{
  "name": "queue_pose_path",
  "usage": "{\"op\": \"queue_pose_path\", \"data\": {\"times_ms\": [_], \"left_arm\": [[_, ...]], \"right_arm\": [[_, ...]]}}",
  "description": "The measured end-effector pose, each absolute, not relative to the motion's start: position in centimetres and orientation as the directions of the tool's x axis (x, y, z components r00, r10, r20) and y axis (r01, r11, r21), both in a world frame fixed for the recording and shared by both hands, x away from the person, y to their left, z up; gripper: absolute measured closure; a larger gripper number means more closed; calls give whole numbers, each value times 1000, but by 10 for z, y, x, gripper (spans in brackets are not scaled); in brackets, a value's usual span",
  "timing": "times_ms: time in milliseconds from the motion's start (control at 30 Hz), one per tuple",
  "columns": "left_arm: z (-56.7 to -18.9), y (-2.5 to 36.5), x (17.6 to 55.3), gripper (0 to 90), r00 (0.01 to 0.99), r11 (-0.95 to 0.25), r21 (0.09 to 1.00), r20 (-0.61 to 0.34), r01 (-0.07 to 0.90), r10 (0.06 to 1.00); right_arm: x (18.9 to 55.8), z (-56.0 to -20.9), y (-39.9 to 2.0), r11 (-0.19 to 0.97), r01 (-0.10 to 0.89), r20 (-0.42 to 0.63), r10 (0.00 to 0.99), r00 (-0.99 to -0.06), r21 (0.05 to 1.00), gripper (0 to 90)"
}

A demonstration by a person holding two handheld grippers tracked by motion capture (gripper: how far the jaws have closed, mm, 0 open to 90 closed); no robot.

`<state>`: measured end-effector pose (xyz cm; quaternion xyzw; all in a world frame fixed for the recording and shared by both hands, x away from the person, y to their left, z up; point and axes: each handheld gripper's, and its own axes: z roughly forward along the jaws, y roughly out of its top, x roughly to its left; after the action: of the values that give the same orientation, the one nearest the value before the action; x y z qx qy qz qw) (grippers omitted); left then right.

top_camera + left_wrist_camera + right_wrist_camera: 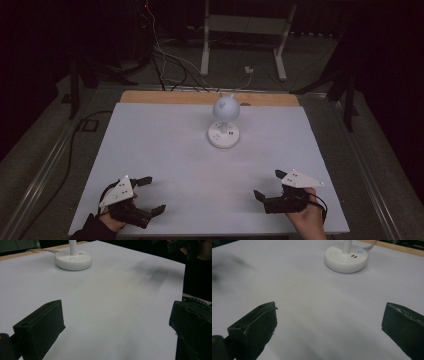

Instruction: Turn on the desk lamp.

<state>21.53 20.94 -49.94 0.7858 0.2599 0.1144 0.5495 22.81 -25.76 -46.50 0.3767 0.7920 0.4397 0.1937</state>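
Lamp [224,120] is the one object on the table: small white desk lamp, round base, short stem, rounded head on top, standing upright at the far middle of the white sheet [165,150]. Nothing holds it or touches it.

Left gripper [151,195]: near-left corner of the sheet, held in the person's left hand [111,220], grey three-cornered plate on top. Jaws spread wide, nothing between them. In the left gripper view the two black jaws sit at the bottom corners with bare white sheet in the gap; lamp base [73,260] is well ahead, upper left, with the stem rising out of frame.

Right gripper [270,184]: near-right part of the sheet, held in the right hand [307,217], grey plate on top too. Jaws also wide apart and empty. The right gripper view has the same layout: jaws at the bottom corners, white sheet between, lamp base [345,258] well ahead at upper right. On that base there's a small blue light and two small slots side by side on the top face.

Both grippers are well apart from each other and well apart from the lamp, roughly level along the near edge.

Farther out: a white cable [235,85] runs from behind the lamp over the wooden table edge [170,96] toward the floor. No containers visible on the sheet. Beyond the table are a white frame stand [245,30] and loose cables on a dark floor.
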Motion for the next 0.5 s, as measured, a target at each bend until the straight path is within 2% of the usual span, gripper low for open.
{"op": "queue_pose_path", "data": {"times_ms": [500], "left_arm": [[-499,210,215,3,841,-257,924,-110,282,530]], "right_arm": [[249,-448,-245,324,413,26,759,-650,851,0]]}}
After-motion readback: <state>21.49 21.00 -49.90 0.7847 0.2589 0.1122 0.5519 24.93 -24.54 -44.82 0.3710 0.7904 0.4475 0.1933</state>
